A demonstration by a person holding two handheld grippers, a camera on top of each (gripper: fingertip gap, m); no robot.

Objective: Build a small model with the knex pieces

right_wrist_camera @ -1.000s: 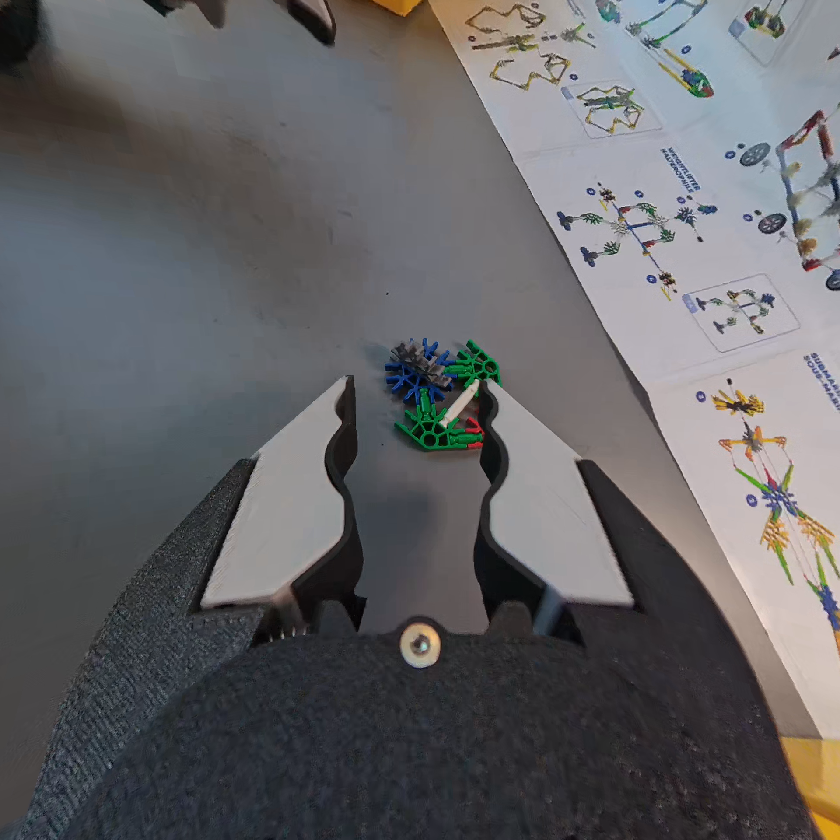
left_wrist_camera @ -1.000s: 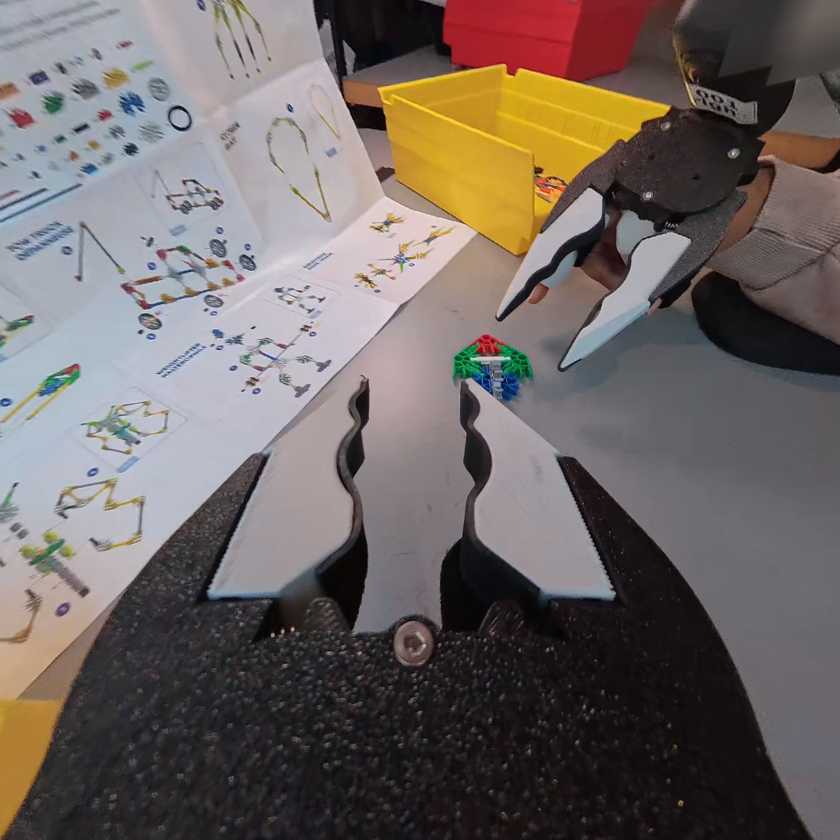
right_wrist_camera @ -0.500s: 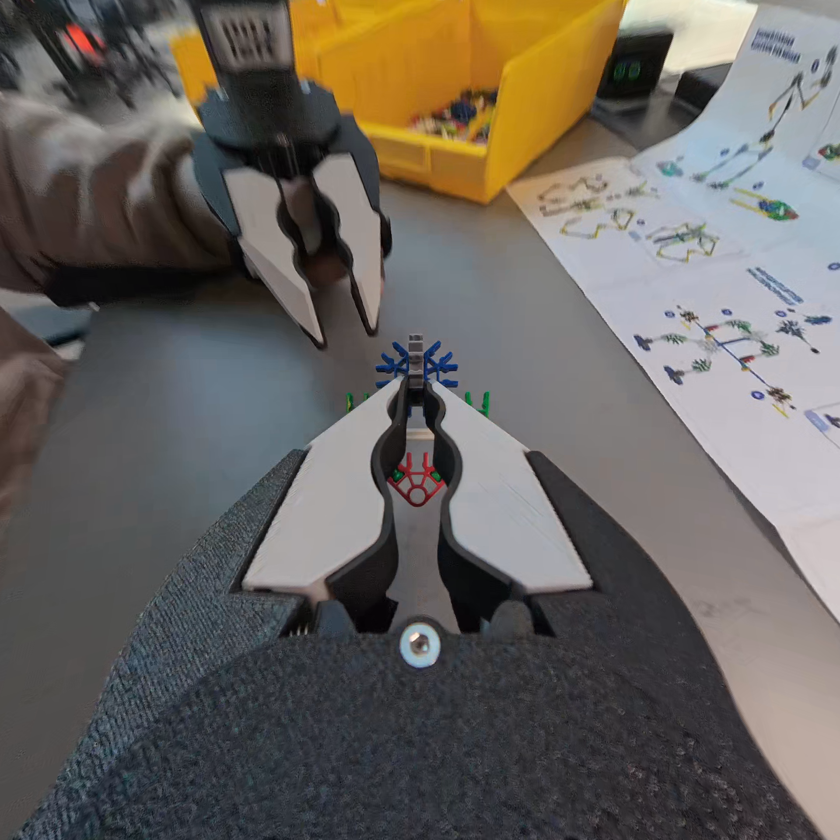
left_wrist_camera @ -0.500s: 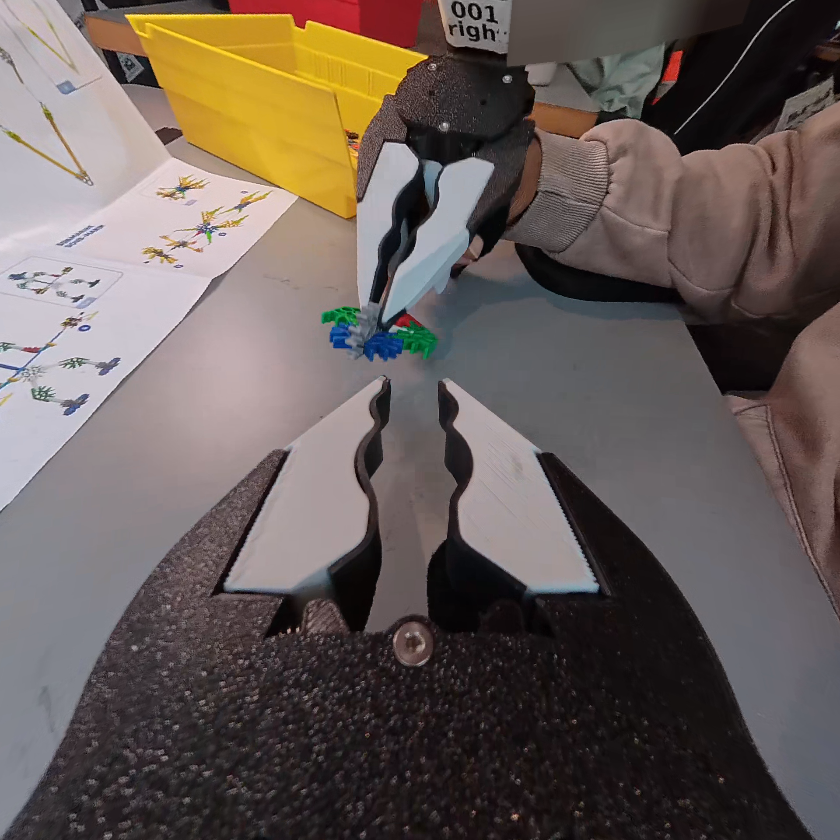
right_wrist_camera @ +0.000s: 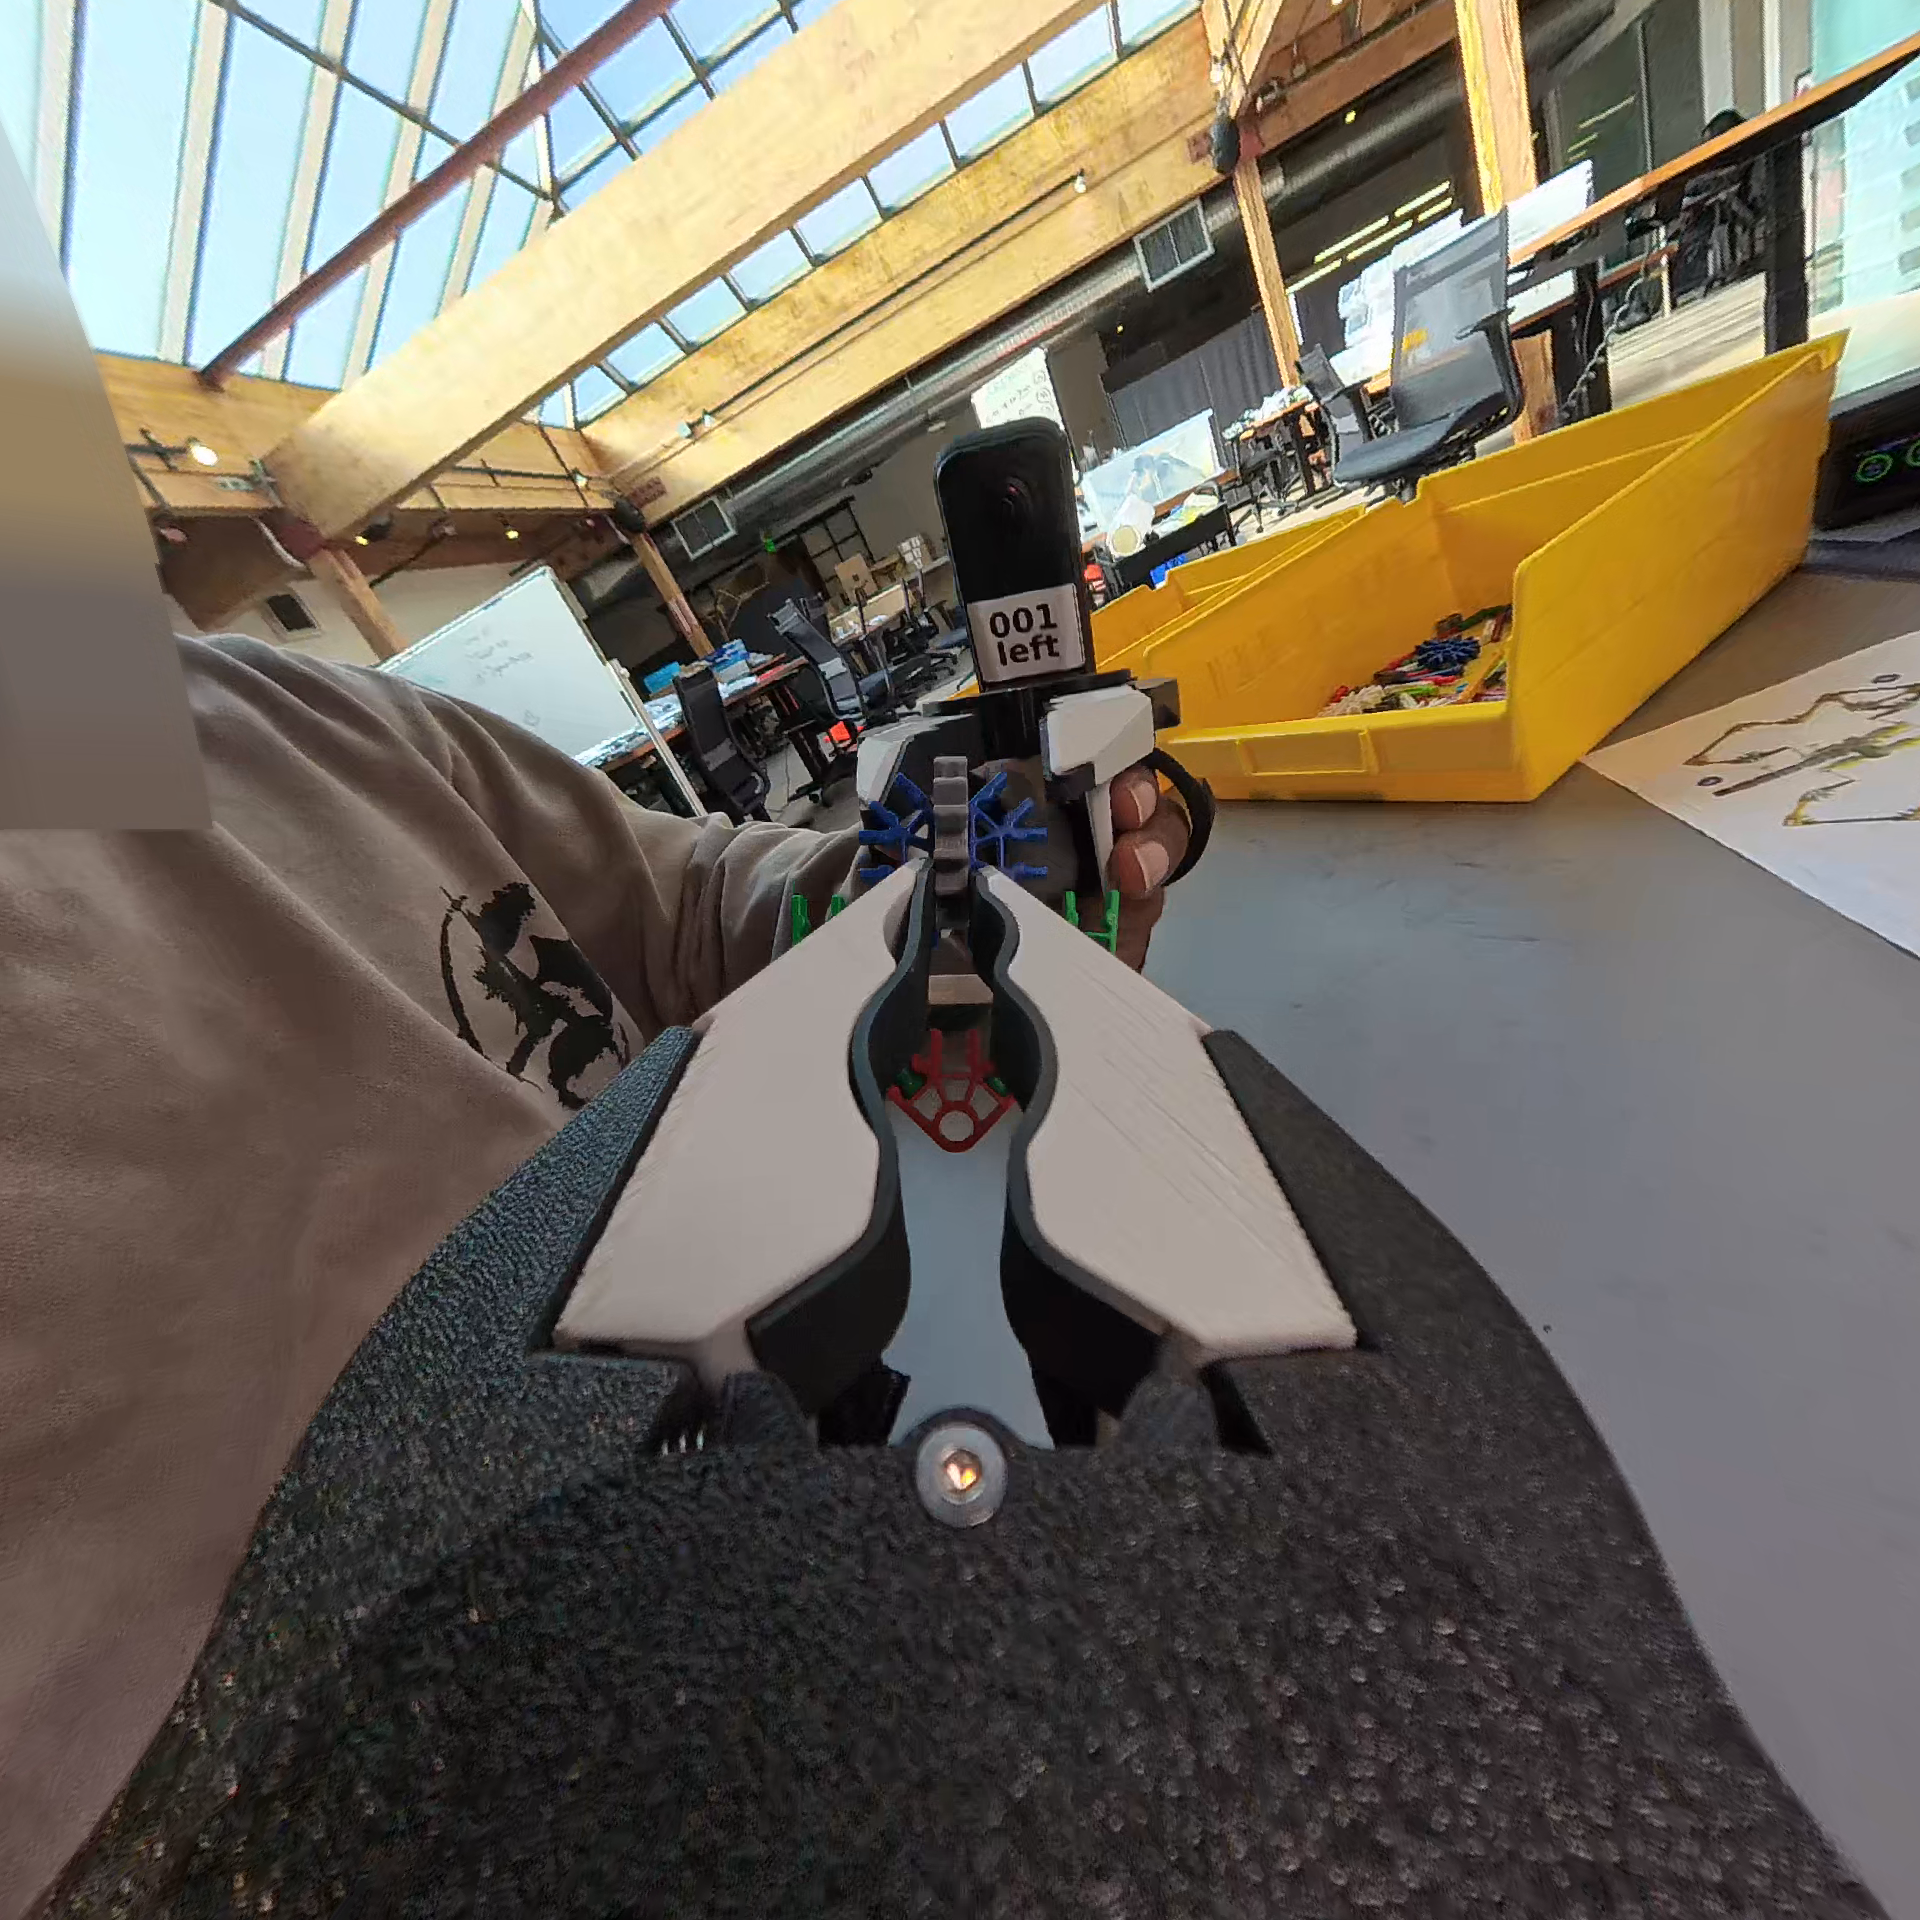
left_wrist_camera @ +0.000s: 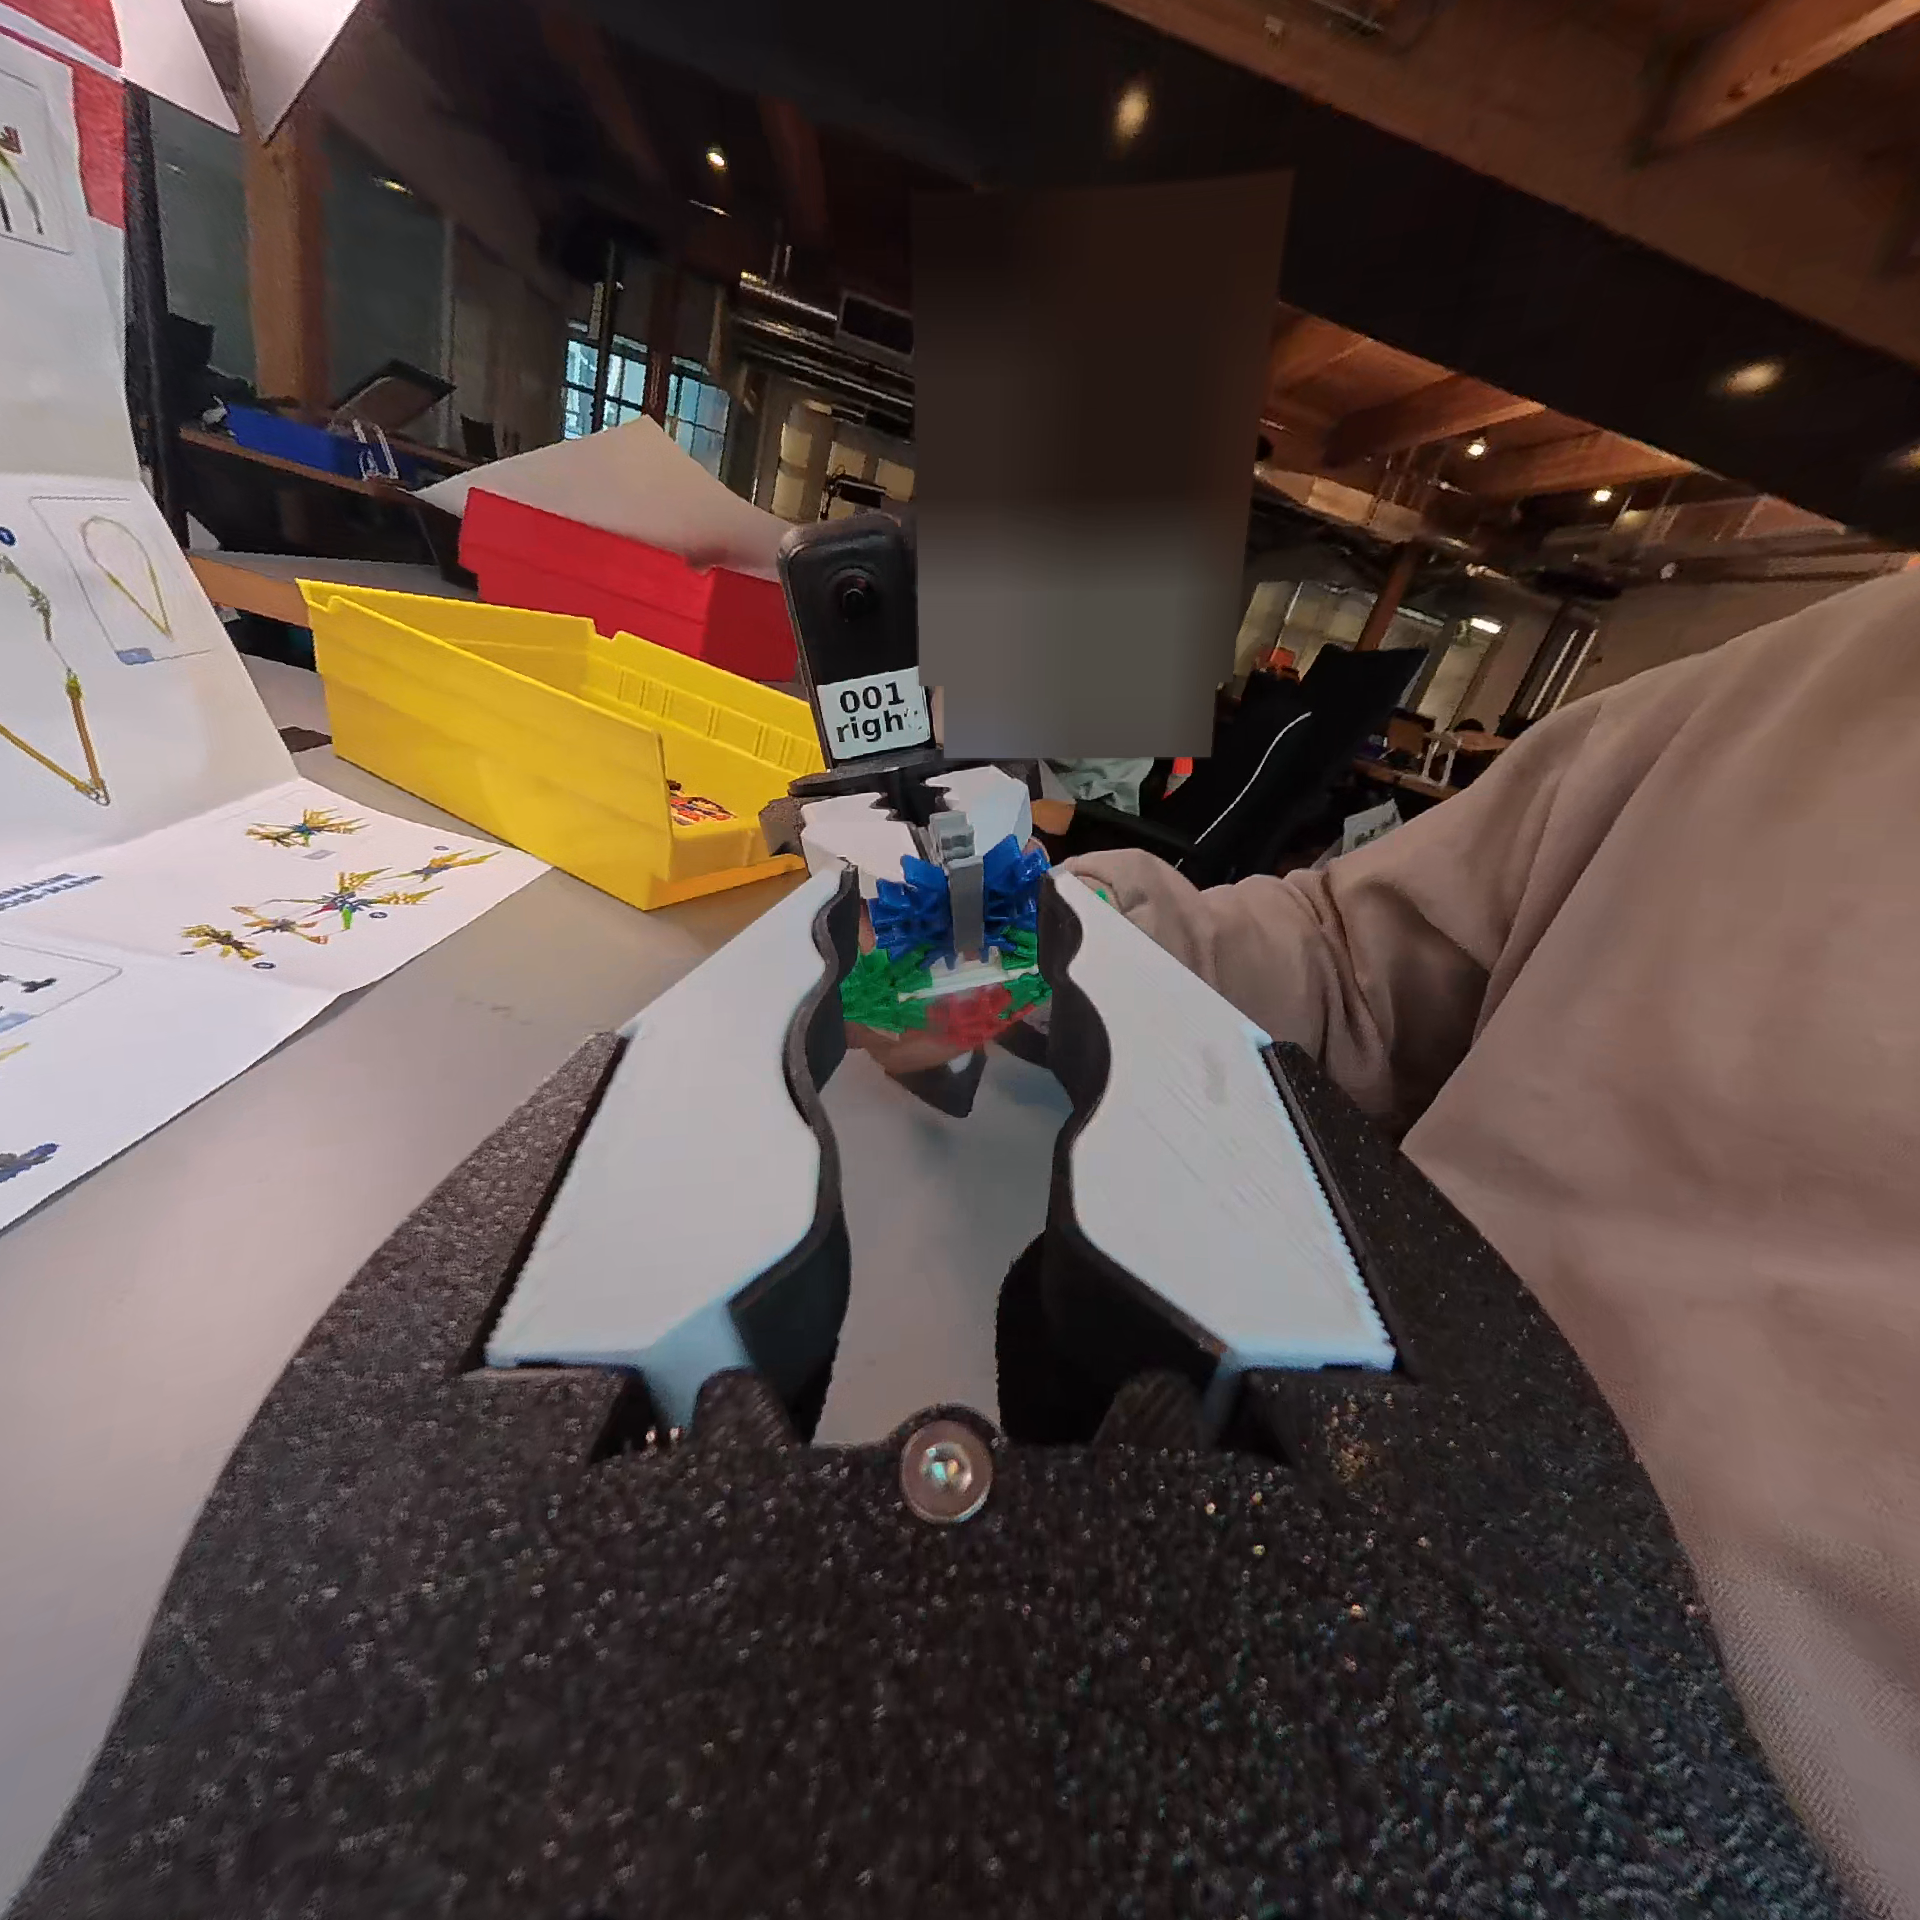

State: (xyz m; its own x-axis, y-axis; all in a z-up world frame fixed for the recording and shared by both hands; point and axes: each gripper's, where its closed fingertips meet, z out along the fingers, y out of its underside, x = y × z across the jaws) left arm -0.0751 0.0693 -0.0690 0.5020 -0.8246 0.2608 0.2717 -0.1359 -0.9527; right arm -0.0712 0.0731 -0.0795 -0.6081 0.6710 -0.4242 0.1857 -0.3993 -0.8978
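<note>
Gripping a small cluster of snap-together construction-toy pieces at the centre of its frame, the right gripper has its jaws clamped on the grey connector between blue snowflake connectors, with a red connector showing in the gap behind the tips. Facing it, the left gripper brackets the same cluster at frame centre, jaws apart on either side, none visibly pressing. The cluster is raised off the grey table. A yellow parts bin sits at upper right, an instruction sheet at left. The pictures show no finished model: the cluster is small and loose pieces lie in the bin.
</note>
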